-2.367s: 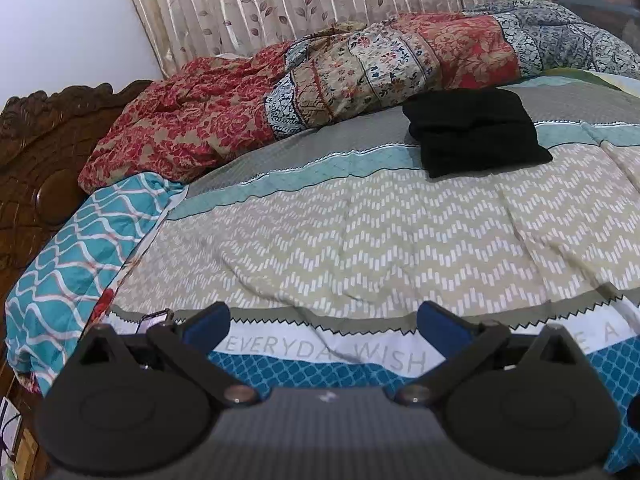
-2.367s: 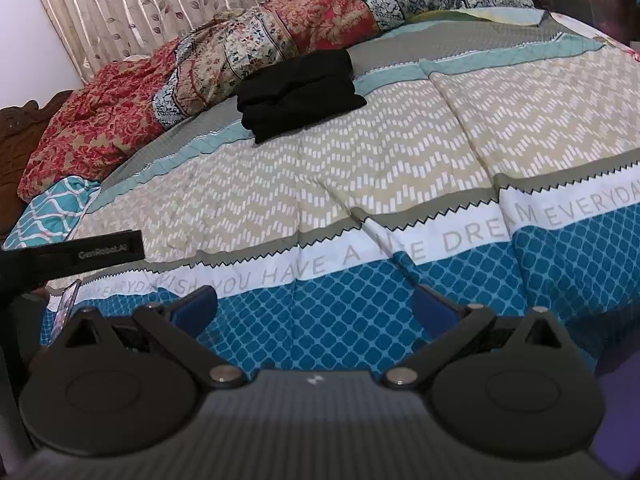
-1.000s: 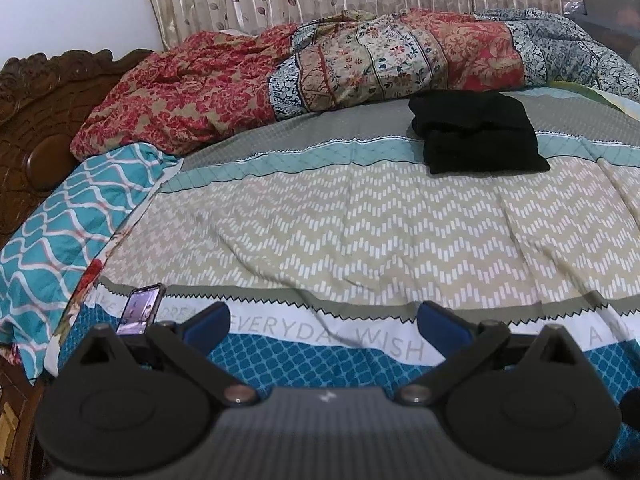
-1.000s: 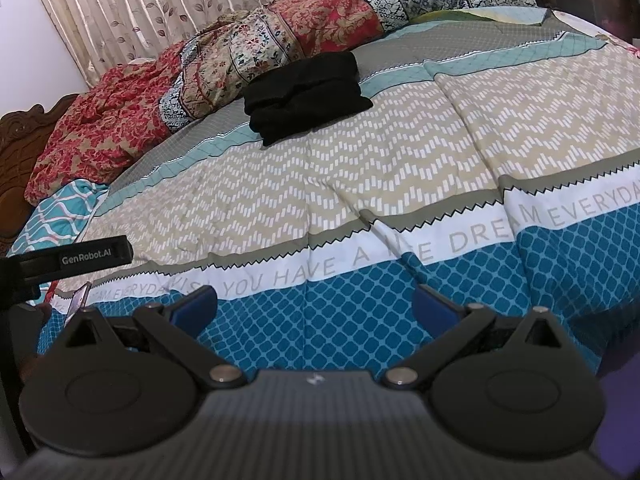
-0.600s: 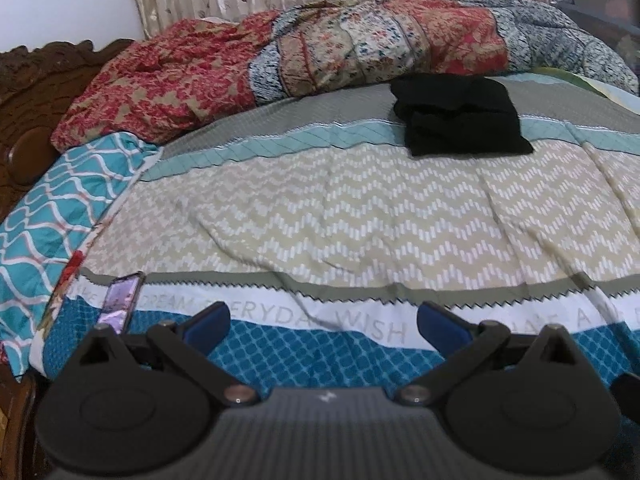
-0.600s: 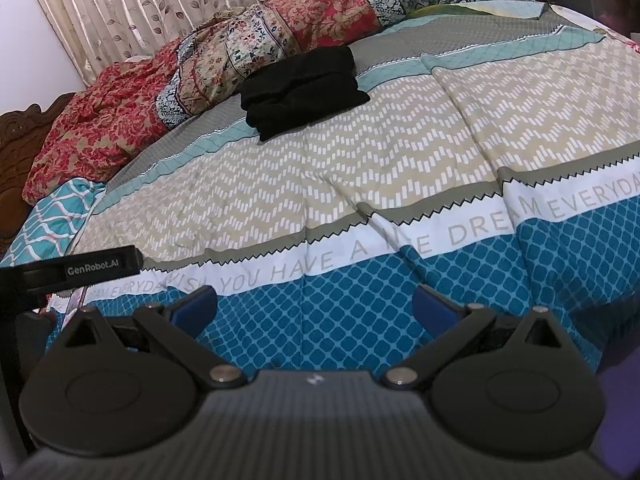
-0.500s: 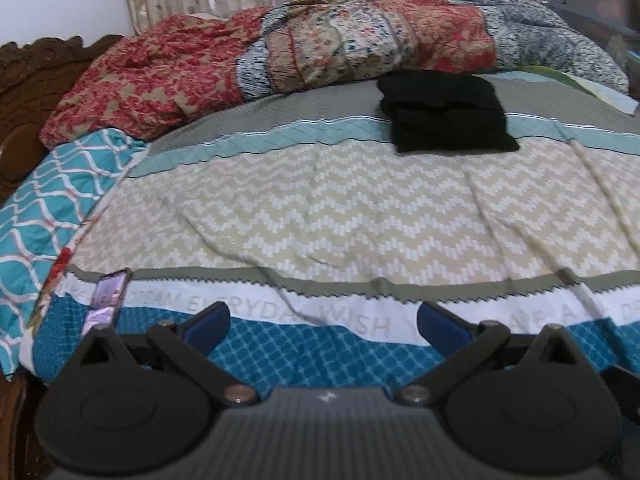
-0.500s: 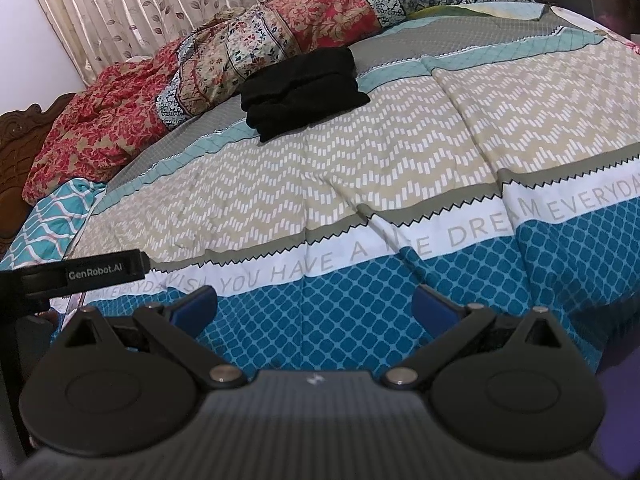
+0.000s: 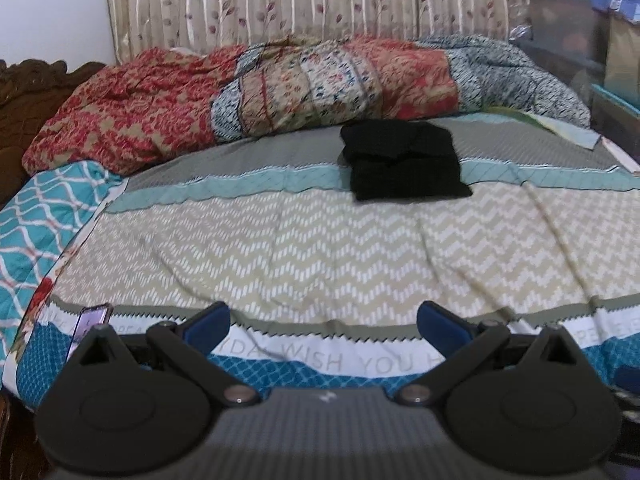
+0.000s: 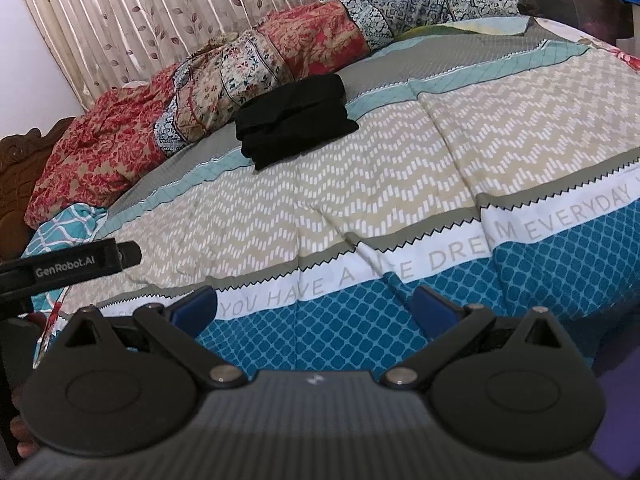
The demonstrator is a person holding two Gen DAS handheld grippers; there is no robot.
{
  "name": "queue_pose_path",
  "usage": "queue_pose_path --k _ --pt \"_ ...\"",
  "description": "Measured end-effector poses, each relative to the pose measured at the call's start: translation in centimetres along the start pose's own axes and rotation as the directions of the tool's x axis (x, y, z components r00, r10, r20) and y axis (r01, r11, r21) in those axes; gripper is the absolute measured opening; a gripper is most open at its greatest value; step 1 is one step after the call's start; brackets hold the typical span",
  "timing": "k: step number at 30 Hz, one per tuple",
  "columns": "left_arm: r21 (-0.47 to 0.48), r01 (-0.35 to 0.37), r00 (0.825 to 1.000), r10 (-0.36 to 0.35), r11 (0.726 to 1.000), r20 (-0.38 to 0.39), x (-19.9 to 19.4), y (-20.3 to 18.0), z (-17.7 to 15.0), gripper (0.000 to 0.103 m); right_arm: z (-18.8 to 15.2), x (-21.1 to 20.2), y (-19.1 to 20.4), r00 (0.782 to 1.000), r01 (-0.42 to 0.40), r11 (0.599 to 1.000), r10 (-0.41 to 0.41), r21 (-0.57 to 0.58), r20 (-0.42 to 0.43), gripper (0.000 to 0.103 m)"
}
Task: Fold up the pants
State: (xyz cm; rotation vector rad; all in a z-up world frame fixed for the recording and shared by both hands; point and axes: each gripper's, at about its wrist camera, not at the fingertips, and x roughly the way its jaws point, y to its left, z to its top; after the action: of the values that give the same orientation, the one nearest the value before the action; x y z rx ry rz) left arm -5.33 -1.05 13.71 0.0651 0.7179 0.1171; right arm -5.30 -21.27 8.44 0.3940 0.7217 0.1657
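A: Left wrist view, nearest first. Our left gripper [image 9: 323, 322] has its two blue-tipped fingers spread wide, nothing between them. It hangs over the near edge of the bed, above the blue diamond band of the bedspread [image 9: 320, 264].

B: Agreed. Right wrist view, same story: our right gripper [image 10: 314, 306] has its fingers wide apart and empty, over that blue band and the white strip of grey lettering.

A: Down at the left, half hidden behind the left finger, we note a phone [image 9: 89, 326] lying on the near corner of the bedspread.

B: From our side a black bar printed "GenRobot.AI" [image 10: 68, 266] juts in from the left edge; we take it to be part of the left gripper's body.

A: Beyond the lettering, a beige zigzag band, somewhat creased. Then a pale teal stripe and a grey one.

B: The pants [image 10: 292, 120], black, lie folded in a compact bundle across the teal and grey stripes, well apart from both grippers. Neither touches them.

A: In our view the bundle sits right of centre, its front edge just reaching the zigzag band.

B: Just behind it, a rumpled patchwork quilt [image 9: 280, 92] in red, cream and dark blue runs along the far side of the bed.

A: A teal lattice pillow [image 9: 36, 216] at the left edge, carved dark wood [image 9: 28, 84] beyond it. Farthest back, a leaf-print curtain [image 9: 300, 4], and storage boxes [image 9: 580, 20] at far right.
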Motion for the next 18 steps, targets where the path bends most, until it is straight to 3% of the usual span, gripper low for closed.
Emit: queue_pose_path --k 8,18 --pt "0.002 0.041 0.999 -0.041 0.999 0.016 -1.20 -0.25 0.09 0.103 0.00 0.04 -0.10 1.000 -0.003 1.000 0.003 0.000 -0.001 0.103" --pt "0.033 -0.023 1.000 0.024 0.999 -0.015 -0.54 -0.66 -0.63 0.103 -0.20 -0.05 0.08 1.000 -0.004 1.000 0.004 -0.003 -0.001 0.103"
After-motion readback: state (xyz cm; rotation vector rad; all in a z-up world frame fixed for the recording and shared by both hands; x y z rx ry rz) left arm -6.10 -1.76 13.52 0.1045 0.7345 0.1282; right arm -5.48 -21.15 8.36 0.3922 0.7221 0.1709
